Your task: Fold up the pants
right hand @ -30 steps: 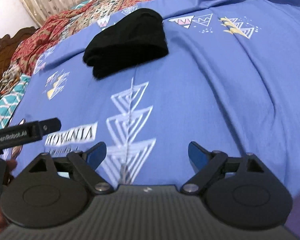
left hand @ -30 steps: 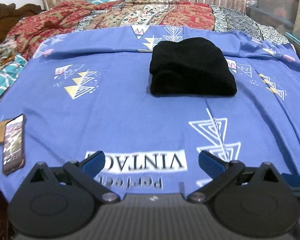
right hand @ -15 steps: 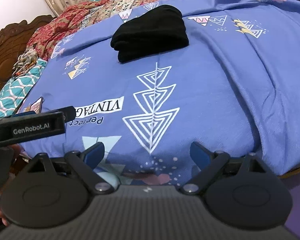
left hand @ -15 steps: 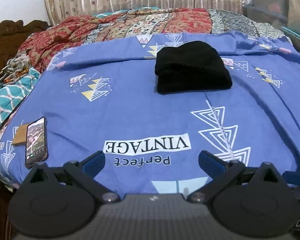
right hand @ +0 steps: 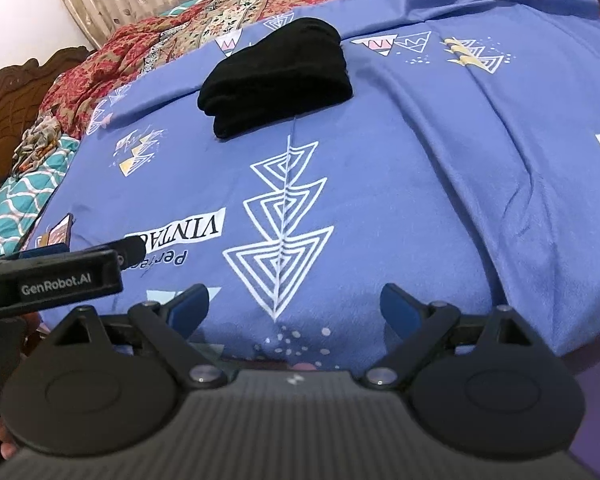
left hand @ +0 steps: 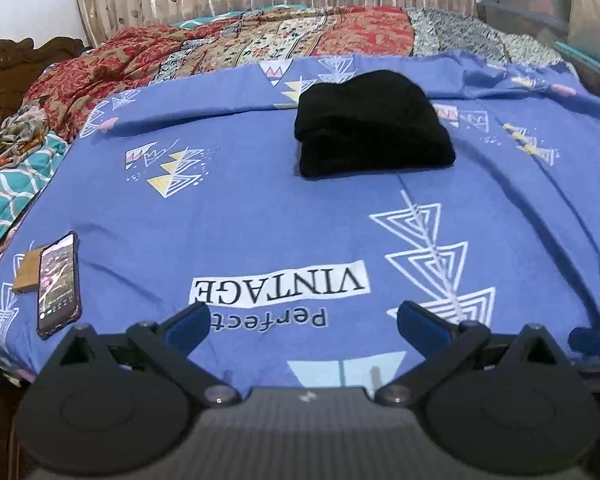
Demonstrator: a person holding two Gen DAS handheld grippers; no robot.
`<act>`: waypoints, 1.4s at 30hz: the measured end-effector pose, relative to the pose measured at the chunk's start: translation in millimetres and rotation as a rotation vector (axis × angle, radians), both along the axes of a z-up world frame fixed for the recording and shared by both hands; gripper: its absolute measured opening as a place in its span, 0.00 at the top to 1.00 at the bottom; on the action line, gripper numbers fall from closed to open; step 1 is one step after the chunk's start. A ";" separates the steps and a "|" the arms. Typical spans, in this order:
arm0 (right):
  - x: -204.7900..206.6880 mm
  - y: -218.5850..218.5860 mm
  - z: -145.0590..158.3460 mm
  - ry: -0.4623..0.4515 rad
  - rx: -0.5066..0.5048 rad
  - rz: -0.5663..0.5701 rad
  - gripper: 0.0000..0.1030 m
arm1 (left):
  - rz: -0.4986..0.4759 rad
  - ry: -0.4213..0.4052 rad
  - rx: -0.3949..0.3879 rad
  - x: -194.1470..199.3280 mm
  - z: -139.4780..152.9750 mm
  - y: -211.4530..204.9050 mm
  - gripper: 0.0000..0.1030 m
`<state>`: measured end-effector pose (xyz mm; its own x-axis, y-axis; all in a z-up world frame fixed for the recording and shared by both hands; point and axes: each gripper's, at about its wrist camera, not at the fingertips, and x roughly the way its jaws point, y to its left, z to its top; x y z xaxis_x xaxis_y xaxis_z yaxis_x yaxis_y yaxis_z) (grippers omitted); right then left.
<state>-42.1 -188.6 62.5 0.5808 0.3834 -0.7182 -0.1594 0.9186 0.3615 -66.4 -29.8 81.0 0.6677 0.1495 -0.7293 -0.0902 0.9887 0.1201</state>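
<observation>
Lying folded on the blue bedsheet (left hand: 260, 208), the black pants (left hand: 370, 136) sit well apart from both tools. The left tool (left hand: 304, 320) and right tool (right hand: 294, 306) are spread wide, holding nothing.

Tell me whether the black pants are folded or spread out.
Folded. The black pants sit as one compact stacked bundle on the blue bedsheet, layered edges visible at the front, with neither open gripper touching them.

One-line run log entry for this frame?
stage: fold looks done | black pants folded, lying on blue bedsheet | left tongs open, empty | right tongs open, empty | phone near sheet edge
</observation>
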 end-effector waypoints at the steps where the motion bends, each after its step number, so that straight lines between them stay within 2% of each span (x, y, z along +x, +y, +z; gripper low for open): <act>1: 1.9 0.1 -1.0 0.002 0.001 0.000 0.08 | 0.006 0.007 0.006 2.0 -1.6 1.0 0.00; 6: 7.8 -1.2 -4.7 0.016 0.007 0.003 0.08 | 0.031 0.029 -0.009 9.2 -8.1 7.2 0.00; 23: 14.3 -15.4 -13.0 0.083 0.032 -0.029 0.08 | 0.009 0.118 -0.026 19.6 -22.0 5.8 0.00; 42: 15.7 -8.6 -10.1 0.078 0.010 -0.013 0.08 | 0.074 0.074 0.028 19.1 -15.0 14.6 0.00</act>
<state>-26.4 -197.2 52.3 0.5280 0.3840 -0.7575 -0.1187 0.9165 0.3819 -47.4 -15.2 66.0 0.5987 0.2176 -0.7708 -0.1526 0.9758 0.1569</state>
